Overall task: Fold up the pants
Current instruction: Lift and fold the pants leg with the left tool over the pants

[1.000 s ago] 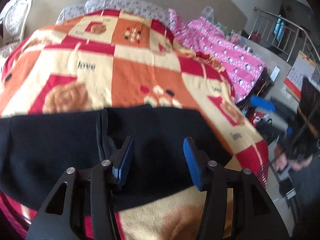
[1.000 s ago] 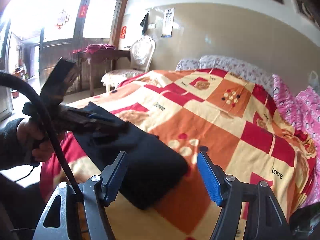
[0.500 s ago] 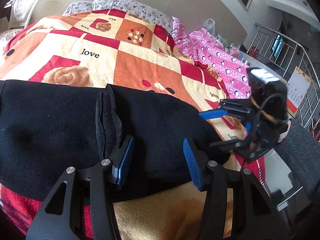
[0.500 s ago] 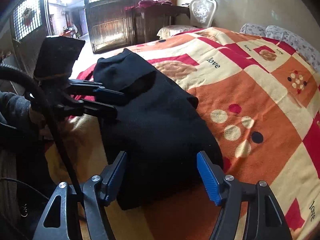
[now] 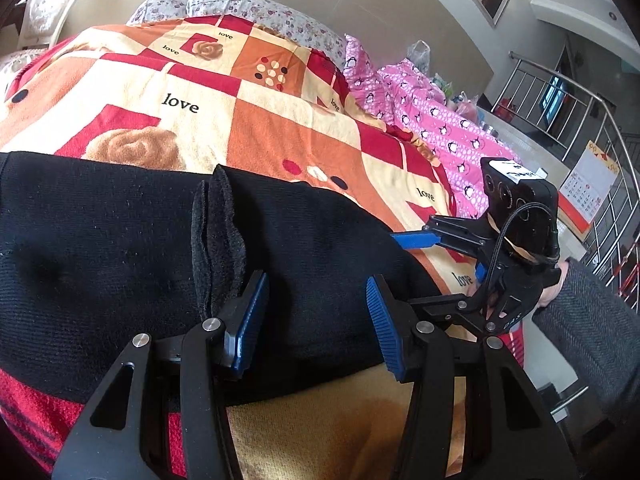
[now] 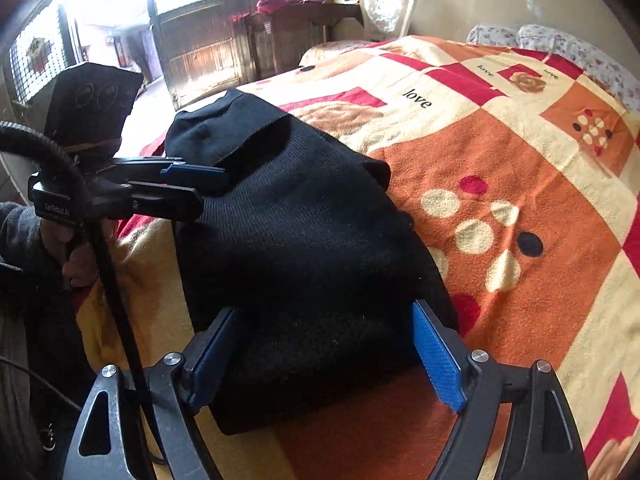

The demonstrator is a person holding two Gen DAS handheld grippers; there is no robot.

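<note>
While a patchwork blanket (image 5: 280, 128) in orange, cream and red covers the whole bed, the black pants (image 5: 120, 264) lie folded along its near edge, stretching from about nine o'clock to three o'clock in the left wrist view, with a raised seam of doubled cloth near the middle. A pink penguin-print quilt (image 5: 432, 128) lies heaped past the blanket at about two o'clock, and flowered pillows (image 5: 256, 12) sit at twelve o'clock by the wall. In the right wrist view a white carved chair (image 6: 386, 4) stands at twelve o'clock beside the bed.

Over the pants' near edge the left gripper (image 5: 316, 320) hovers, its blue pads standing apart with black cloth showing between them; whether they touch it cannot be told. At the pants' end, at three o'clock in that view, the right gripper (image 6: 324, 356) straddles the folded fabric, its jaws opening, cloth between the pads but not pinched. A grey sleeve (image 5: 588, 320) shows behind it
</note>
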